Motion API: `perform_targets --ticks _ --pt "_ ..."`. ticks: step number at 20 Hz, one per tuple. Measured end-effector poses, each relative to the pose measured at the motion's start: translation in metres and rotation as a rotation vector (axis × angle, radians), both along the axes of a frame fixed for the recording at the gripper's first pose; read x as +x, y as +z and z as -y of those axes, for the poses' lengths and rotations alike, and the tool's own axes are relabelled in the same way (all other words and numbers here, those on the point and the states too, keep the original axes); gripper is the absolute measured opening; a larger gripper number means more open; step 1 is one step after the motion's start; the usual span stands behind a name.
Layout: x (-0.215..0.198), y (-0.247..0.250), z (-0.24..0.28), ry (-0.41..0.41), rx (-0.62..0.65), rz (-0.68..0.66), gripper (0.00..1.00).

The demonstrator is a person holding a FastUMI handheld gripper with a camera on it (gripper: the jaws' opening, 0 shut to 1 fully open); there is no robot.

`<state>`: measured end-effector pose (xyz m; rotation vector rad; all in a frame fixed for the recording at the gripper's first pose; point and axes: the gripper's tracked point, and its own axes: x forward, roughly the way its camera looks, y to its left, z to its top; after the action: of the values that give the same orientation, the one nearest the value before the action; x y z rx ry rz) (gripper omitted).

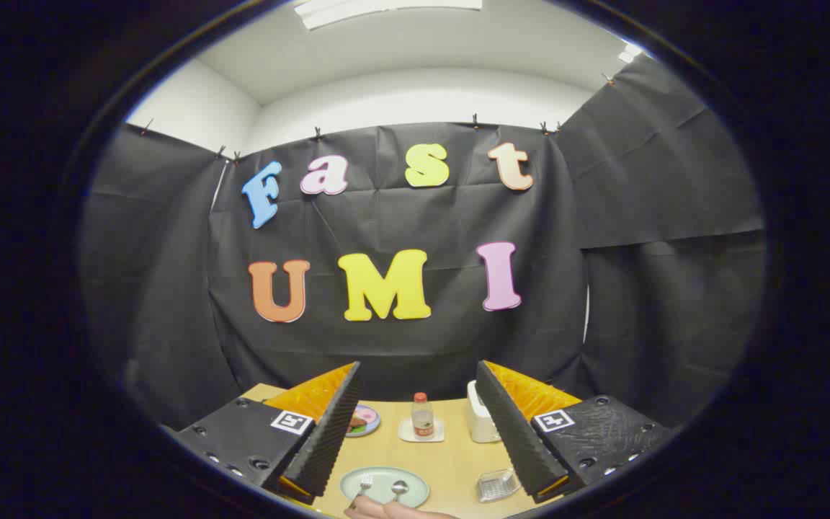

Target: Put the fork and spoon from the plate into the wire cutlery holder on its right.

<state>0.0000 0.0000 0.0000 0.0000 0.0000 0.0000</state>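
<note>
Gripper (418, 425) held high above the worktop (451, 461), its fingers (328, 432) spread wide apart and holding nothing. Below, between them, a plate (415, 494) carries the fork (364, 484) and spoon (398, 489); a hand (393, 510) touches its near rim. Just right stands the wire cutlery holder (498, 484), contents unclear. Beyond: a bottle (422, 416) on a small dish (406, 435), a patterned plate (366, 419), a white container (480, 418).

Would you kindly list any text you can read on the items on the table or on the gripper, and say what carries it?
Bottle label: too small to read.
Square markers on the gripper: black-and-white patterns, no words.
Nothing else on the table carries legible text; the jaws stand open, holding nothing.
</note>
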Motion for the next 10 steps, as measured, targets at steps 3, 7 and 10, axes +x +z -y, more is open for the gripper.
perform_targets --ticks 3,7,10 --pt "0.009 -0.003 0.008 -0.011 0.025 -0.016 0.96" --pt "0.016 -0.005 0.017 -0.014 -0.019 -0.039 0.96" --pt "0.019 -0.006 0.021 -0.015 -0.045 -0.041 0.96"
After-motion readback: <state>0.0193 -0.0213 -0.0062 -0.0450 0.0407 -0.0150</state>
